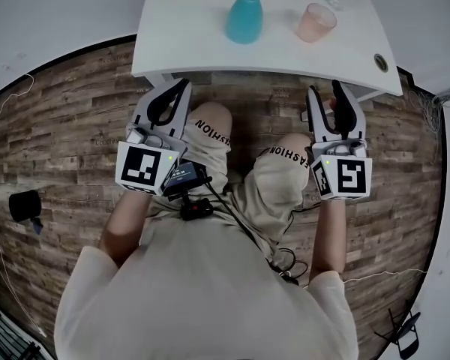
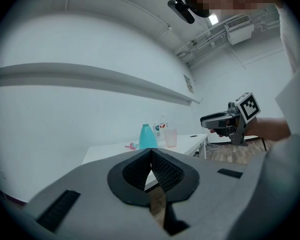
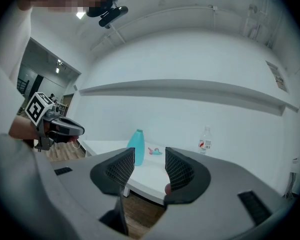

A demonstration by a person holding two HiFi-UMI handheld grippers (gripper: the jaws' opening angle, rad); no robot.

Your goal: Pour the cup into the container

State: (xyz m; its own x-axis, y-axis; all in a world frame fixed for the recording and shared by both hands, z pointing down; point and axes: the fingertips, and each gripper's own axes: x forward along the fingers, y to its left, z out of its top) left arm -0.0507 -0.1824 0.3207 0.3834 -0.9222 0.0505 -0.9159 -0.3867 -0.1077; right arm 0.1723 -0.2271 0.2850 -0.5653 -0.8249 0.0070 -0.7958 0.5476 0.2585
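Note:
On the white table (image 1: 187,21) stand a teal bottle-shaped container (image 1: 244,17) and, to its right, a translucent pink cup (image 1: 316,22). Both grippers hover over the person's knees, short of the table's near edge. My left gripper (image 1: 184,85) has its jaws meeting at the tips, with nothing held. My right gripper (image 1: 325,91) is open and empty. In the left gripper view the shut left gripper (image 2: 151,152) points toward the container (image 2: 148,135) and the cup (image 2: 170,137). The right gripper view shows the right gripper (image 3: 149,168) and the container (image 3: 136,147) beyond; a jaw mostly hides the cup.
A clear water bottle (image 3: 205,140) and a small pink and teal item (image 3: 155,151) sit at the table's far side. The floor is wood plank, with a black object (image 1: 24,205) at the left and cables at the right. A white wall with a shelf lies behind the table.

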